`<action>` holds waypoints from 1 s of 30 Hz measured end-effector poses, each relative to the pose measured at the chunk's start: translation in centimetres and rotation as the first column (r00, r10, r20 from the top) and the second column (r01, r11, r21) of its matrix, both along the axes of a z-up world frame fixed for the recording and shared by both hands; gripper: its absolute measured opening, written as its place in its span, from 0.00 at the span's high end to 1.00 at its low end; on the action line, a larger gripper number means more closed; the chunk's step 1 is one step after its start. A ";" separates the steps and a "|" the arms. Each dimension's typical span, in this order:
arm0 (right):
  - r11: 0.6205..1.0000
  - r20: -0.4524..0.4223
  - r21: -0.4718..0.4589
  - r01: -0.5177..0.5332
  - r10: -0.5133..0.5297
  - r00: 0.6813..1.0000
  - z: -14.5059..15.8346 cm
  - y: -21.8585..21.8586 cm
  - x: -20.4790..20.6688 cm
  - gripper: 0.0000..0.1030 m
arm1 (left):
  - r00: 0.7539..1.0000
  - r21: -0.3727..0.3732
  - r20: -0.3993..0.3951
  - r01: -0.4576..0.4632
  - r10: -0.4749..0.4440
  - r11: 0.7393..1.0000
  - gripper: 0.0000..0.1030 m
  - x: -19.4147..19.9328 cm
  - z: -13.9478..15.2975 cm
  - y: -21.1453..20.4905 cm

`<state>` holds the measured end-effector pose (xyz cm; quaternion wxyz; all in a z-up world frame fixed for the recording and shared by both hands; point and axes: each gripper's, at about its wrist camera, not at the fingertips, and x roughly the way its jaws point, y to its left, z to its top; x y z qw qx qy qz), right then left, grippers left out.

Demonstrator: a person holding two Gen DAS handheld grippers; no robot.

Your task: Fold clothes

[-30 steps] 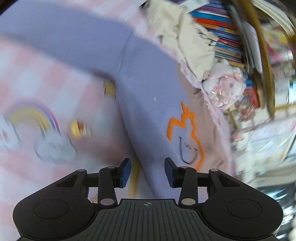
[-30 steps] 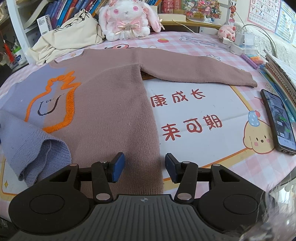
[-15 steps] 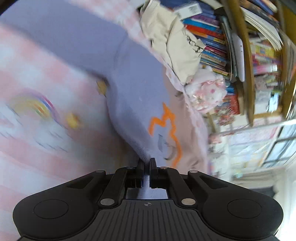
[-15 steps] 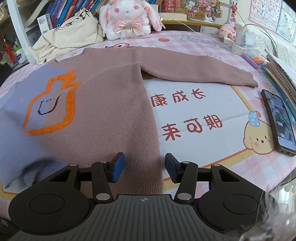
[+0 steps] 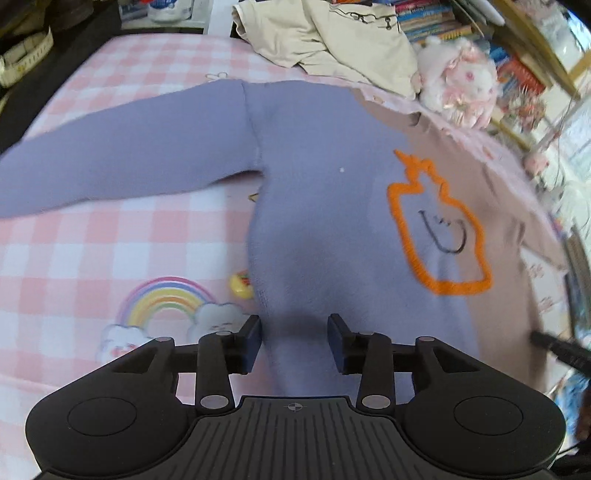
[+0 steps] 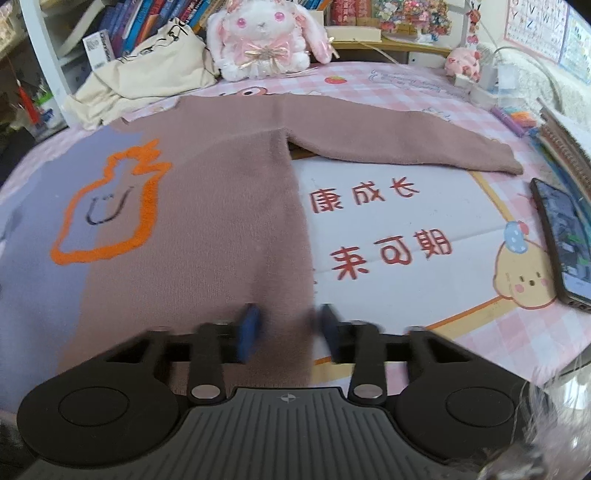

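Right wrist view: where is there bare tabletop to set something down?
Free: the white printed patch bordered by the sweater body, its brown sleeve and the phone. Crowded: the back edge with the plush rabbit and cream cloth; the right edge with books.

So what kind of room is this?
Probably a child's bedroom or study corner: a plush bunny sits by shelves of books, an alphabet poster hangs up, and the tablecloth has cartoon prints.

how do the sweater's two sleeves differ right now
The purple sleeve is lilac and runs off the left wrist view's edge, its cuff unseen. The brown sleeve is mauve-brown, its cuff showing near the phone. Both lie flat, stretched sideways from the sweater on the pink checked cloth.
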<state>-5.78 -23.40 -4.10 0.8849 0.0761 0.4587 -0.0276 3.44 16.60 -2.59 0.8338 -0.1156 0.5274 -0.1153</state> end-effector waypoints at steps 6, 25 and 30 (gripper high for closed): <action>1.000 0.023 0.002 0.016 -0.016 1.000 0.0 -0.7 0.4 0.87 | 0.999 0.005 0.033 -0.008 0.007 1.000 0.94 1.3 -0.6 -1.3; 0.997 0.050 -0.057 0.049 -0.046 0.998 -0.2 -3.9 2.5 0.84 | 0.995 0.072 0.094 0.025 -0.032 0.997 0.84 0.3 -0.3 -4.7; 0.997 0.037 -0.067 0.033 -0.030 0.999 -0.1 -3.8 2.9 0.83 | 0.991 0.050 0.131 0.016 -0.022 0.999 0.79 -1.4 -0.7 -5.5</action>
